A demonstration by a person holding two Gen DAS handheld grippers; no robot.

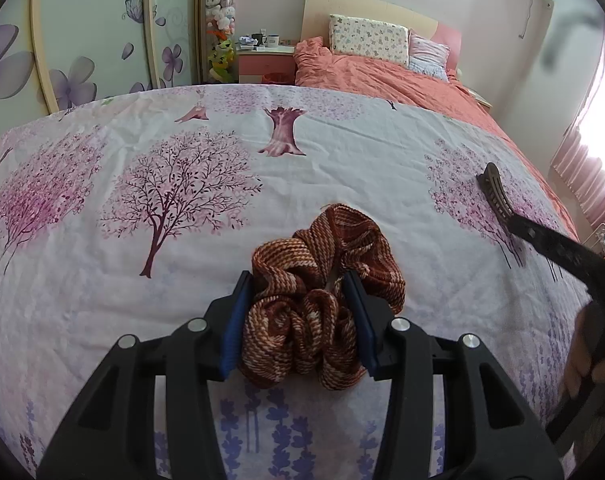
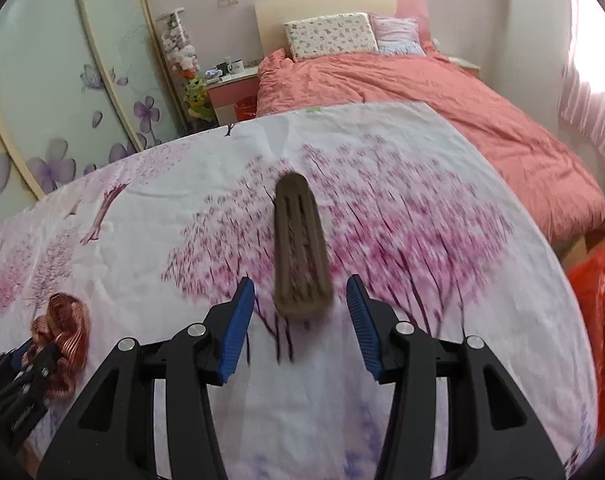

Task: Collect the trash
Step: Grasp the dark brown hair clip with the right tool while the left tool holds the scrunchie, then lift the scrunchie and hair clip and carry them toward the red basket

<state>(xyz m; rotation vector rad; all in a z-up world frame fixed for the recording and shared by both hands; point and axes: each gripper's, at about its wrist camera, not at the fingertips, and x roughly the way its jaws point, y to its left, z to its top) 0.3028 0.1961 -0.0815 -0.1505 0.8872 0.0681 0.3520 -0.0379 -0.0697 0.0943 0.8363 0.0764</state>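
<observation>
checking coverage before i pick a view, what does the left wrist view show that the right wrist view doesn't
Only the left wrist view shows the left tool front-on, its blue pads against the brown scrunchie.

Only the right wrist view shows the right tool open around the near end of the brown hair clip, plus something red at the right edge.

Both show scrunchie, clip, the tree-print sheet and the coral bed.
</observation>
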